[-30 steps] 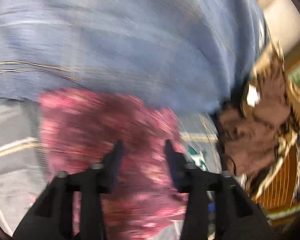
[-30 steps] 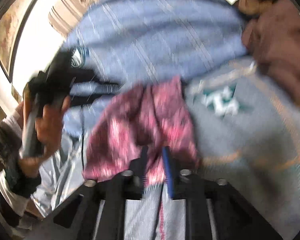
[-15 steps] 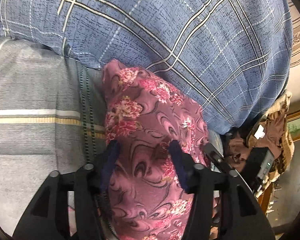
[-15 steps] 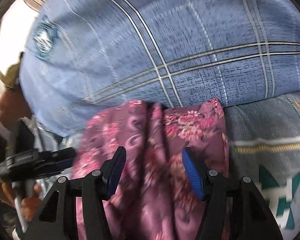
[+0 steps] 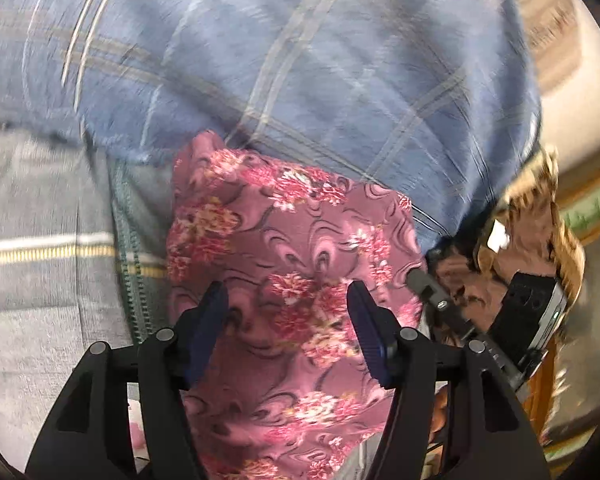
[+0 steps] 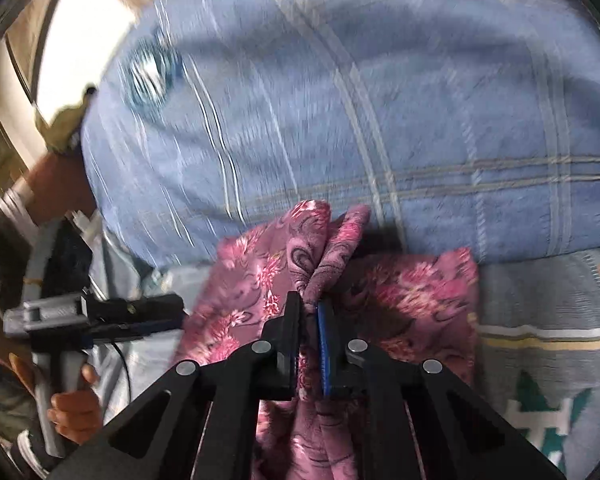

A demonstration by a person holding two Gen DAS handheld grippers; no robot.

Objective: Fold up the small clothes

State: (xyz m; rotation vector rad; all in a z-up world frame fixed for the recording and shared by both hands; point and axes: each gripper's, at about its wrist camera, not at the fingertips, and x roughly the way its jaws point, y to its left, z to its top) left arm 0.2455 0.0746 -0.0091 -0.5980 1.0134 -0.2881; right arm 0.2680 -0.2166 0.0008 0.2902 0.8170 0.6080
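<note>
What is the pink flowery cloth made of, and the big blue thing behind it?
The pink flowery cloth looks like soft, thin woven fabric, matte: it bunches into folds where the right gripper pinches it. The big blue thing seems a plump cushion in matte, plaid-lined fabric; blur hides the weave.

Home bedroom — checked bedding [image 5: 300, 60]

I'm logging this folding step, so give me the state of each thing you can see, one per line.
Pink floral garment: lying crumpled on the bedding, one fold pinched up.
Right tool: shut on a raised fold of the garment.
Left tool: open, fingers either side of the garment, not pressing it.
Blue plaid pillow: lying behind the garment, touching its far edge.
Brown cloth: bunched in a heap to one side.
</note>
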